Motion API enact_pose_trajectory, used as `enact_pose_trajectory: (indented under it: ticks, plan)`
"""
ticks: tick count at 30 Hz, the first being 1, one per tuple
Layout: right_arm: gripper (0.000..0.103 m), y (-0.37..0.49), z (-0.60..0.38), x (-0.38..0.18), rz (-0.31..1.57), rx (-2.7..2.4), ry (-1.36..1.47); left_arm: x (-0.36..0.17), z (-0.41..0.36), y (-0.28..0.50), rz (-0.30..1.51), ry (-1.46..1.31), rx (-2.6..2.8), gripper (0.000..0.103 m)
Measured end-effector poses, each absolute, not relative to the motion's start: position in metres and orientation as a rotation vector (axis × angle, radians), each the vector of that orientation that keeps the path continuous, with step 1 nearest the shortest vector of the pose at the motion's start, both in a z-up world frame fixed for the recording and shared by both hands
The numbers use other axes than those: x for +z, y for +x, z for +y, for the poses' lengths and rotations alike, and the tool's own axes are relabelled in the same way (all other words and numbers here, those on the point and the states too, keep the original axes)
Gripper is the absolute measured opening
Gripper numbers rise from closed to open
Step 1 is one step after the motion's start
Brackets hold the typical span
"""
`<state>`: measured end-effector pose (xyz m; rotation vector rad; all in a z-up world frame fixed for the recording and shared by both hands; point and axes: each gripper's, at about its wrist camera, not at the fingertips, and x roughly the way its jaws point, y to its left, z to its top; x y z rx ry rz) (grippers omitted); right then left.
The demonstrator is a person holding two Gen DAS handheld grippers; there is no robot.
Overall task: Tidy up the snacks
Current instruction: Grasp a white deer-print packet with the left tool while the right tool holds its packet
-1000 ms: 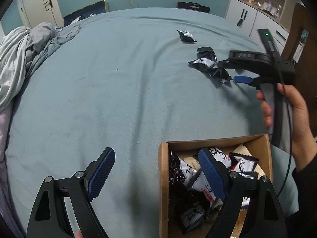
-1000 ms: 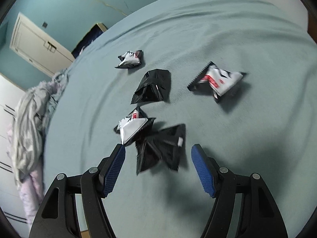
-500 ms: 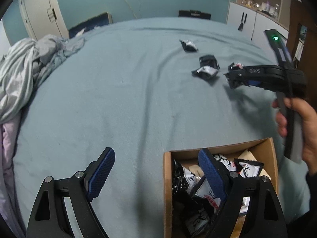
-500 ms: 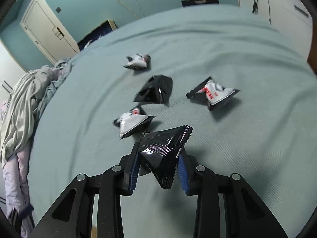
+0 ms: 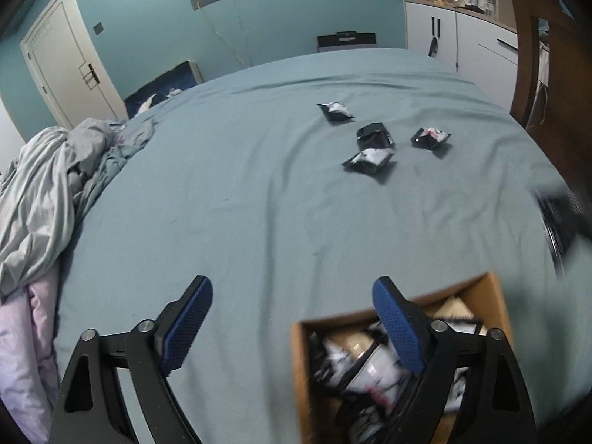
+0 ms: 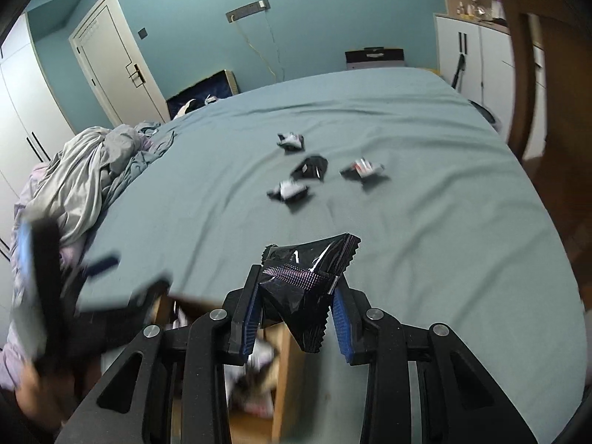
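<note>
Teal bed [image 6: 407,259]: black packet [image 6: 307,288] pinched in right fingers [image 6: 296,318], box [image 6: 285,351] just below-behind; left fingers [image 5: 292,318] wide open, empty.

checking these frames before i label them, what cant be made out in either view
- Brown cardboard box, left wrist view: near part cut off by the bottom edge, contents blurred and partly behind the left claw.
- Same box, right wrist view: mostly hidden behind the right claw and its black foil snack packet.
- Four loose black-and-white snack packets on the teal bedsheet: print too small to read.
- Left claw, right wrist view: a motion-blurred smear.
</note>
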<state>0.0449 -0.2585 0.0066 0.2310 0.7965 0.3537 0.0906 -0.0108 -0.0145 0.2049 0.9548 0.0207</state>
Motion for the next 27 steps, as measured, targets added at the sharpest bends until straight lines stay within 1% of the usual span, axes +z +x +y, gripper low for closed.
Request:
enact_pose_trajectory:
  ticks: [5, 6, 8, 13, 20, 27]
  plan:
    - [0.033, 0.02, -0.266, -0.006, 0.851, 0.355, 0.257, -0.019, -0.035, 0.136, 1.012, 0.208, 0.025, 0.092]
    - [0.033, 0.024, -0.264, -0.005, 0.861, 0.359, 0.246, -0.019, -0.039, 0.144, 1.013, 0.212, 0.033, 0.093]
    - [0.033, 0.035, -0.26, -0.005, 0.865, 0.372, 0.212, -0.024, -0.048, 0.166, 1.024, 0.23, 0.05, 0.098]
    - [0.033, 0.071, -0.26, -0.007, 0.873, 0.388, 0.211, -0.044, -0.066, 0.226, 1.08, 0.257, 0.135, 0.098]
    - [0.033, 0.103, -0.26, -0.027, 0.904, 0.344, 0.2, -0.08, -0.09, 0.296, 1.17, 0.155, 0.144, 0.098]
    - [0.033, 0.114, -0.27, -0.038, 0.913, 0.333, 0.245, -0.116, -0.081, 0.329, 1.294, -0.045, 0.179, 0.098]
